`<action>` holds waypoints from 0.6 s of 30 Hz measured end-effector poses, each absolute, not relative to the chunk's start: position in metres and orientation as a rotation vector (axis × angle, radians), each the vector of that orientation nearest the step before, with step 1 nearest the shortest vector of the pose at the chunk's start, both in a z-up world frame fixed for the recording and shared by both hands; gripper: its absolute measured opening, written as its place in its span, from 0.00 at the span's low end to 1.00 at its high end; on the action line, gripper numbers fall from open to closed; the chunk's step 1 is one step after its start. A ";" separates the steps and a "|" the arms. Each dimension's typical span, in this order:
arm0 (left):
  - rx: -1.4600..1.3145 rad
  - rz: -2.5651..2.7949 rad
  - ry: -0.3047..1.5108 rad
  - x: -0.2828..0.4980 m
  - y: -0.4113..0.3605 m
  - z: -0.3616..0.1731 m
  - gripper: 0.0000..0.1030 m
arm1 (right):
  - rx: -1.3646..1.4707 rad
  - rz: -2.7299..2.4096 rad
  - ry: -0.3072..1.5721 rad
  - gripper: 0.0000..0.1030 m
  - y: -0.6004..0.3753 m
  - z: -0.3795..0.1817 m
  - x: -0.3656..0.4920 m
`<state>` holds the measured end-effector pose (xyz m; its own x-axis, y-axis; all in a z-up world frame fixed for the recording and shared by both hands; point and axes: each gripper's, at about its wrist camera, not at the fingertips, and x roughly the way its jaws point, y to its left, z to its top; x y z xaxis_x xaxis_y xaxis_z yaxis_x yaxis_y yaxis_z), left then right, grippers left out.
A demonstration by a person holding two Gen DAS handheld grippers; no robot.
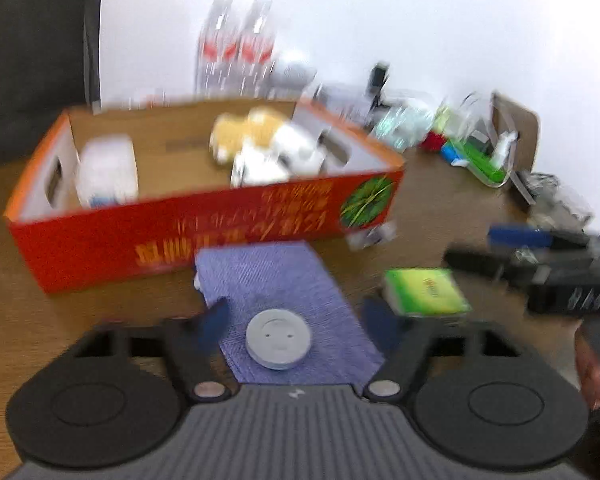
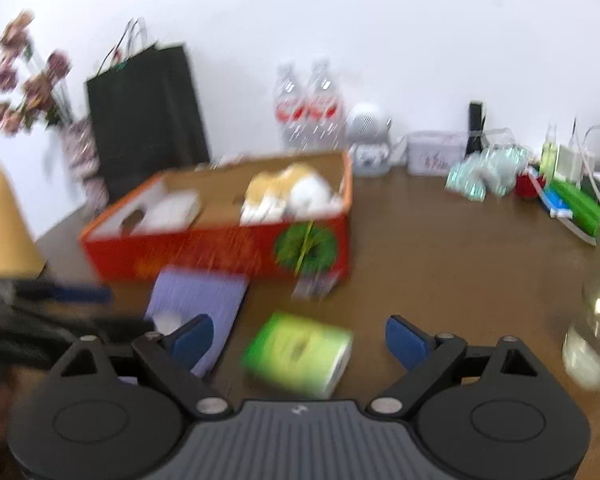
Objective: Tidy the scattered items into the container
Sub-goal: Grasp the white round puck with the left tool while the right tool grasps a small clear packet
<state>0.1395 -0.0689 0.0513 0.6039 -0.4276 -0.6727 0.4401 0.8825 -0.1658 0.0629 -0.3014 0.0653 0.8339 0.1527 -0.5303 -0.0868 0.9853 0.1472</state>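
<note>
A red cardboard box [image 1: 188, 236] [image 2: 220, 248] stands on the wooden table; it holds a white pack [image 1: 108, 172] and a yellow-and-white plush toy [image 1: 260, 140]. In front of it lies a purple cloth [image 1: 284, 280] [image 2: 196, 296] with a grey round disc [image 1: 279, 338] on it. My left gripper [image 1: 300, 316] is open, its fingers on either side of the disc. A green tissue pack [image 1: 424, 292] [image 2: 300, 354] lies to the right. My right gripper [image 2: 300, 340] is open with the green pack between its fingers. Both views are blurred.
Two water bottles [image 2: 308, 108], a black paper bag [image 2: 144, 120], a flower vase [image 2: 80, 152] and a white pot [image 2: 436, 152] stand at the back. Clutter [image 1: 480, 148] lies at the right. A glass bowl [image 2: 596, 320] sits near right. A small packet [image 2: 314, 284] lies by the box.
</note>
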 end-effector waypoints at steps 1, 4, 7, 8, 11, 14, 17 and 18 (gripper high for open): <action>0.019 -0.488 0.801 0.146 -0.069 0.045 0.51 | 0.113 0.124 0.566 0.90 -0.304 0.066 0.074; 0.031 -0.501 0.781 0.144 -0.066 0.037 0.52 | 0.097 0.118 0.599 0.89 -0.306 0.063 0.112; 0.071 -0.518 0.760 0.140 -0.067 0.034 0.53 | 0.070 0.135 0.642 0.77 -0.300 0.050 0.142; 0.073 -0.528 0.753 0.139 -0.068 0.033 0.60 | 0.062 0.133 0.655 0.73 -0.296 0.045 0.147; 0.089 -0.553 0.730 0.132 -0.069 0.031 0.72 | 0.059 0.120 0.680 0.60 -0.294 0.029 0.156; 0.136 -0.501 0.699 0.126 -0.072 0.031 0.39 | 0.042 0.110 0.677 0.43 -0.293 0.020 0.156; 0.088 -0.495 0.717 0.128 -0.066 0.033 0.39 | -0.001 0.105 0.655 0.30 -0.288 0.017 0.155; 0.081 -0.494 0.720 0.128 -0.065 0.033 0.39 | -0.005 0.115 0.650 0.24 -0.287 0.017 0.154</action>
